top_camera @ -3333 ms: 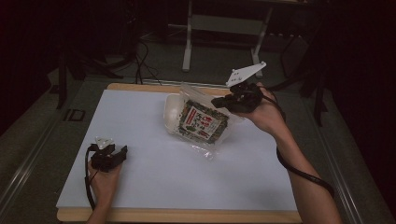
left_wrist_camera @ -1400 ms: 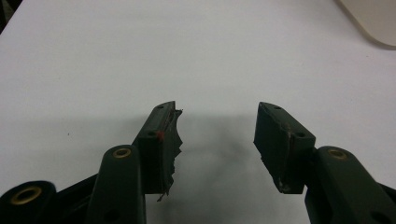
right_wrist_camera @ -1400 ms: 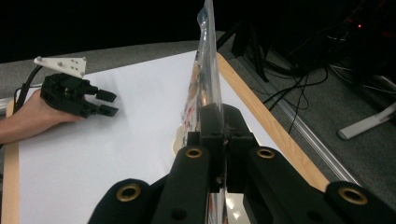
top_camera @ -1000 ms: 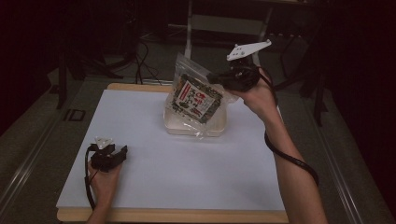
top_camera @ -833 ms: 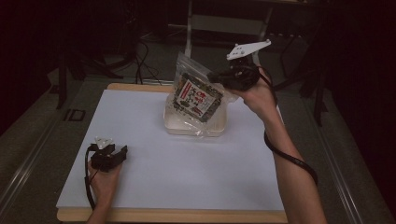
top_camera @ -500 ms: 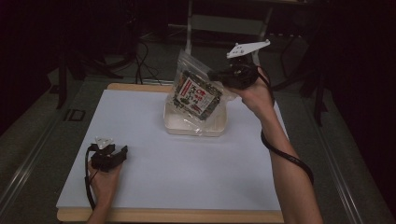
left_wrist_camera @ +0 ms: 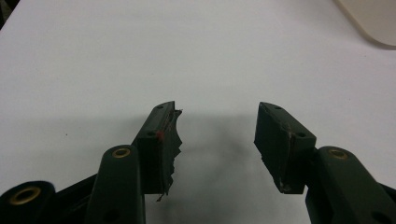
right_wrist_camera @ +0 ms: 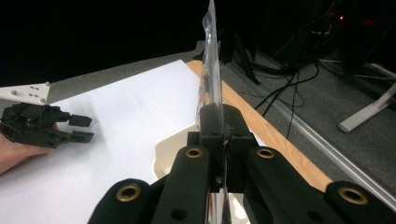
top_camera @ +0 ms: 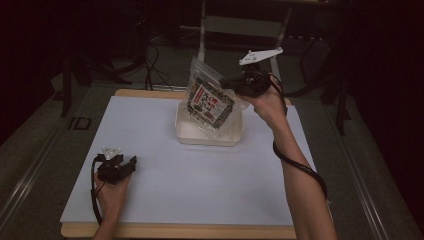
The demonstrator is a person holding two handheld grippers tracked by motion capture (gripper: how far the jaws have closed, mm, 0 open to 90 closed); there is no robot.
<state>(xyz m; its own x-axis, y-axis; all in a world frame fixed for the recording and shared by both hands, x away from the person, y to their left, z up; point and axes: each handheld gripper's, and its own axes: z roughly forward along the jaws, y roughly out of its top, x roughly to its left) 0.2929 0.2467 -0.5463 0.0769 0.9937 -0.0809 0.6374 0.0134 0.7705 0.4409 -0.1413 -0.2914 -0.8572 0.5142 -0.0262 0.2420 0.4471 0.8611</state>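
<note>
Taking the cream tray [top_camera: 207, 136] toward the far middle of the counter [top_camera: 200, 185] as the landmark and going left to right: well to the tray's left and nearer the person, the left hand-held gripper [top_camera: 131, 163] is lying low on the white sheet covering the counter, with the person's left hand [top_camera: 111, 192] wrapped around its body and a grey three-cornered plate [top_camera: 110, 152] sitting on top. In the left gripper view its jaws are standing wide apart over bare white surface, grasping nothing, and a corner of the tray [left_wrist_camera: 369, 21] is showing at the upper right. Directly above the tray, a clear plastic bag [top_camera: 210, 97] is hanging tilted in the air, its lower end dipping toward the tray; whether it is touching the tray cannot be told. The bag is carrying a label in red, white and green with dark print, but the writing is too small and dim to read. To the tray's right and above it, the right hand-held gripper [top_camera: 229, 84] is clenching the bag's upper right edge; in the right gripper view its jaws are pressing together on the thin clear film [right_wrist_camera: 212, 70], which is rising edge-on from between them. The counter's wooden edge [right_wrist_camera: 261, 126] is running beyond the tray, and behind it the room is lying dark, with cables [right_wrist_camera: 289, 88] trailing over a grey floor.
</note>
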